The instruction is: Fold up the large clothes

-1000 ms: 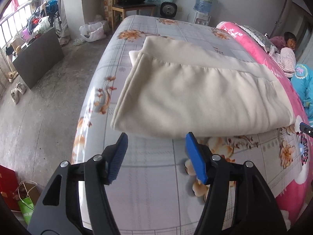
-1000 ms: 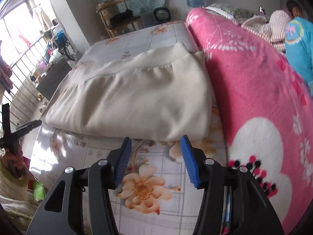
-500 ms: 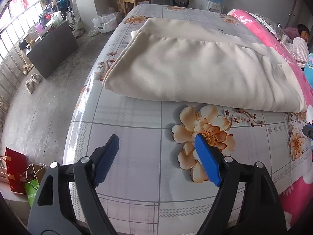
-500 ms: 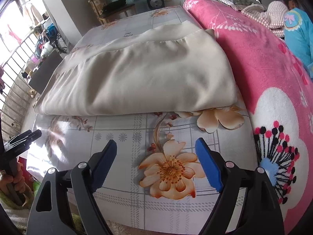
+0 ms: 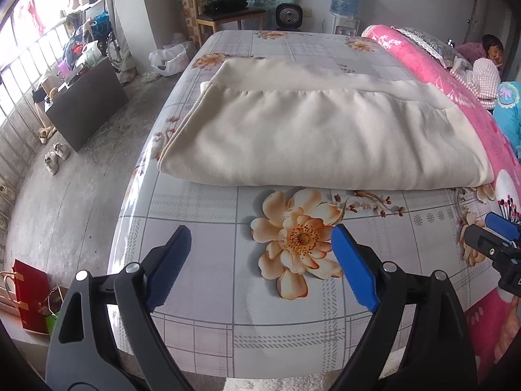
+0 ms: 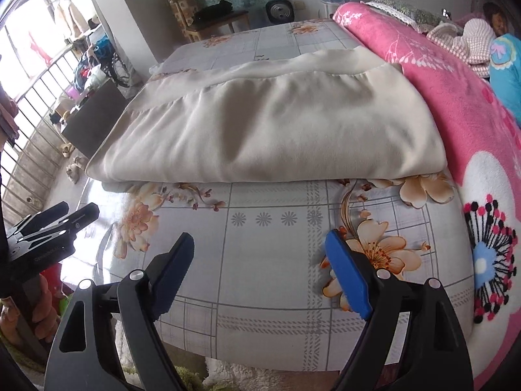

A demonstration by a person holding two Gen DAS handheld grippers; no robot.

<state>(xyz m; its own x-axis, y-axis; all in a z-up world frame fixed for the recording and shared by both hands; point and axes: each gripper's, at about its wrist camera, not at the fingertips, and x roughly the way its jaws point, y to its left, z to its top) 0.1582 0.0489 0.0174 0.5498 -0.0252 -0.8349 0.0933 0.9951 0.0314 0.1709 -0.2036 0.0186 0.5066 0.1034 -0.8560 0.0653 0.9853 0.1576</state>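
A cream garment [image 5: 319,133] lies folded in a wide flat rectangle on the floral bed sheet [image 5: 195,296]; it also shows in the right wrist view [image 6: 276,130]. My left gripper [image 5: 260,254] is open and empty, above the sheet near the bed's front edge, well short of the garment's near fold. My right gripper [image 6: 260,260] is open and empty too, likewise back from the fold. The right gripper's tip shows at the right edge of the left wrist view [image 5: 498,238]; the left gripper shows at the left of the right wrist view [image 6: 49,228].
A pink flowered blanket [image 6: 456,91] lies along the bed's right side, touching the garment. A person [image 5: 491,55] sits at the far right. Left of the bed are bare floor, a dark box [image 5: 84,104], shoes [image 5: 55,159] and a red bag [image 5: 29,296].
Both grippers have drawn back from the garment's near edge toward the bed's front and opened wider. The garment lies still.
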